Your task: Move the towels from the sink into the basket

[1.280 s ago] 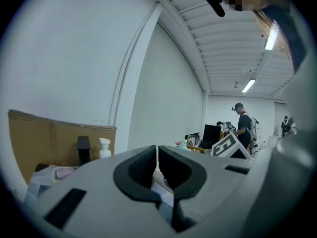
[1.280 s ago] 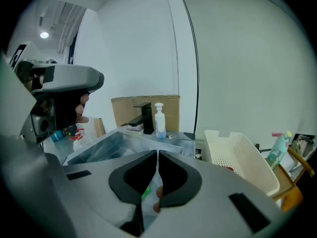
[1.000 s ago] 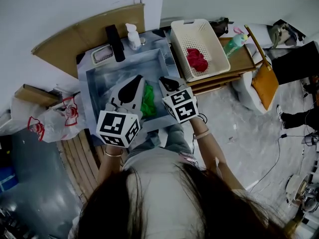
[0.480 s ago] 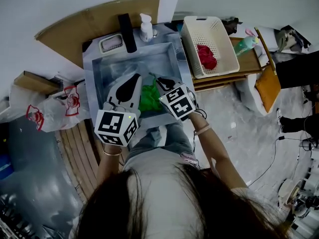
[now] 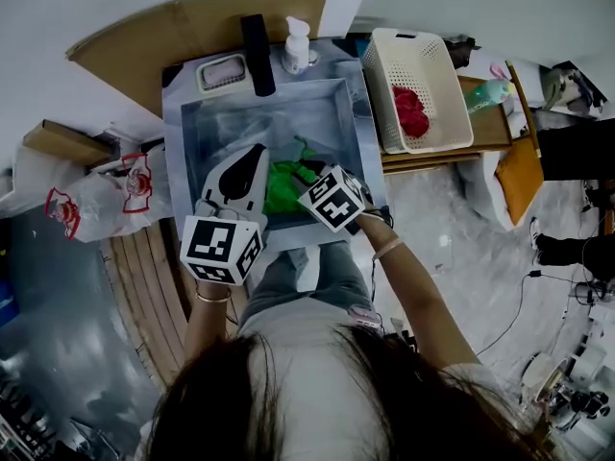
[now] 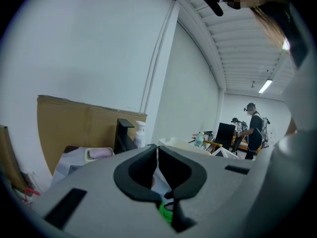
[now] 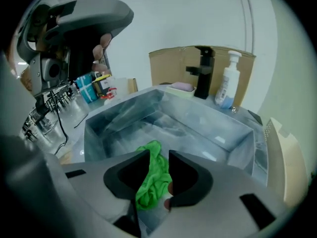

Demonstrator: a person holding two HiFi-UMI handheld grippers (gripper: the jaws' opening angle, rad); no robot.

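Your right gripper (image 7: 159, 155) is the nearer one. It tips down over the green towel (image 7: 153, 180), and its jaws have just been opening and now stand partly apart. The cloth shows in the gap but seems unpinched, though the jaw bodies hide its lower folds. The towel lies bunched in the sink (image 5: 192, 123) near the front wall, its long axis running away from you towards the faucet (image 5: 258, 41), roughly in line with that gap. Your left gripper (image 6: 157, 151), jaws together and holding nothing, sits just left of the cloth. The sink walls hem both grippers in, so I'd lift clear of the right rim before swinging right to the basket (image 5: 380, 94), where a red towel (image 5: 413, 113) already lies.
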